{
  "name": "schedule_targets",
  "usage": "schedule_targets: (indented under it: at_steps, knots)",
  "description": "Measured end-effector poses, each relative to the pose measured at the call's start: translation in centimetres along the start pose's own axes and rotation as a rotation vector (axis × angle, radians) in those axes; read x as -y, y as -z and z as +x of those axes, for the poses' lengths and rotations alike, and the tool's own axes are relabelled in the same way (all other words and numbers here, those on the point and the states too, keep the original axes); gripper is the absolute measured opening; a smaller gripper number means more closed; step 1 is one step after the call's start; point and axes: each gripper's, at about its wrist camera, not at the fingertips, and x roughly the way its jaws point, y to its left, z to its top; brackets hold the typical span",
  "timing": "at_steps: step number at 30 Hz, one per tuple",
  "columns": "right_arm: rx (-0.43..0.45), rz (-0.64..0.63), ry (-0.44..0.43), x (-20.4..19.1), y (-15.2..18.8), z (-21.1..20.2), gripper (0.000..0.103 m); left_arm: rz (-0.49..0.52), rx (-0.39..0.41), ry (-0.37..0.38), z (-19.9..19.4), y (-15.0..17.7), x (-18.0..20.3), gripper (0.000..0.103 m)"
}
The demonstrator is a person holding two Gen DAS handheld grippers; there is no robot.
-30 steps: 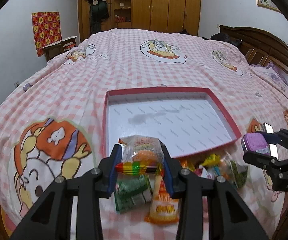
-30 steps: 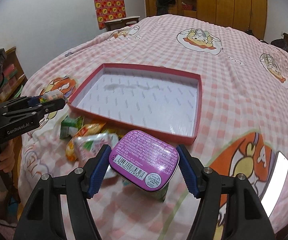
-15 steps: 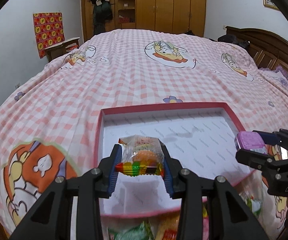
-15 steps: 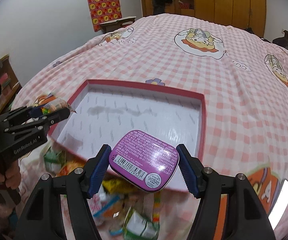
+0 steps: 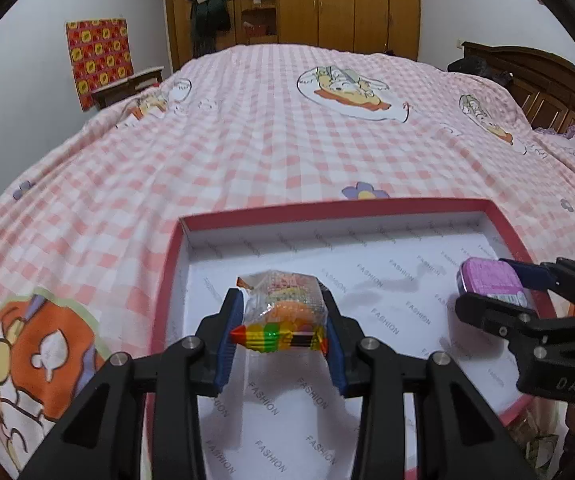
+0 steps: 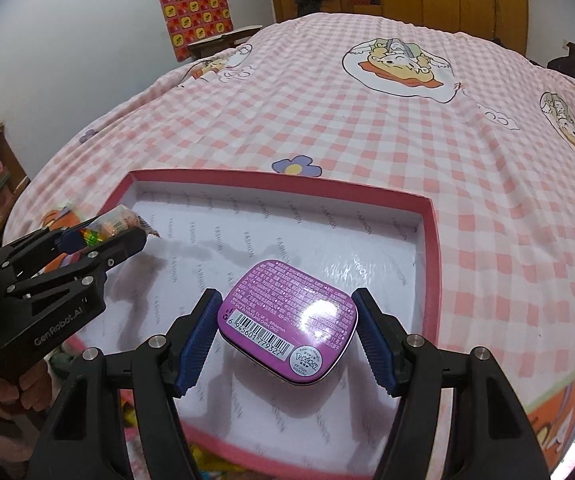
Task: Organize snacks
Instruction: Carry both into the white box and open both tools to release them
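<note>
Two grippers loaded, both hanging over the red-rimmed tray (image 5: 169, 280) on the pink checked bedspread (image 5: 247, 140); left gripper (image 5: 281, 328) clamped narrow on a clear candy packet (image 5: 283, 312) with a rainbow-striped end, pads pressing both sides; right gripper (image 6: 287, 322) set wider, gripping a purple tin (image 6: 287, 320) by its edges, barcode face up; tray floor white with grey print and nothing lying on it in either view; packet sits above the tray's left half, tin above the right half near the right wall; neither item touches the floor, going by the shadows under them. A few more wrappers (image 6: 207, 460) peek out past the tray's near rim, so most of the sorting looks undone.

Risks, as judgement: the tin is hard and slick and held only at the rim, so a tilt or a bump could let it slide out and land on edge or outside the right wall; released from up here it could bounce on the thin card floor; the packet is soft and crinkly, so it may cling to one pad on release and drop crooked; the tray rests on soft bedding, so a gripper pressing a wall could tip or shift it; the two grippers are near each other, so a sideways move could knock one load loose.
</note>
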Motion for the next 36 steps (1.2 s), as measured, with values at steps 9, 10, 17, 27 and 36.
schedule_targets:
  at_steps: [9,10,17,27,36]
  knots:
    - [-0.014,0.0,0.014,0.5,-0.2,1.9,0.068,-0.001,-0.023,0.001,1.1,0.3,-0.1,0.04]
    - [-0.011,-0.005,0.019,0.5,-0.3,1.9,0.068,0.0,-0.028,0.001,1.3,0.3,-0.1,0.04]
    - [-0.01,-0.009,0.03,0.5,-0.3,2.2,0.068,-0.001,-0.035,-0.001,1.6,0.2,0.0,0.04]
    - [-0.003,0.011,0.047,0.8,-0.2,1.8,0.069,-0.009,-0.029,-0.007,1.3,0.3,0.0,0.049]
    - [0.04,0.04,0.031,1.1,-0.2,0.0,0.079,0.016,0.003,-0.016,-0.9,0.2,0.5,0.068]
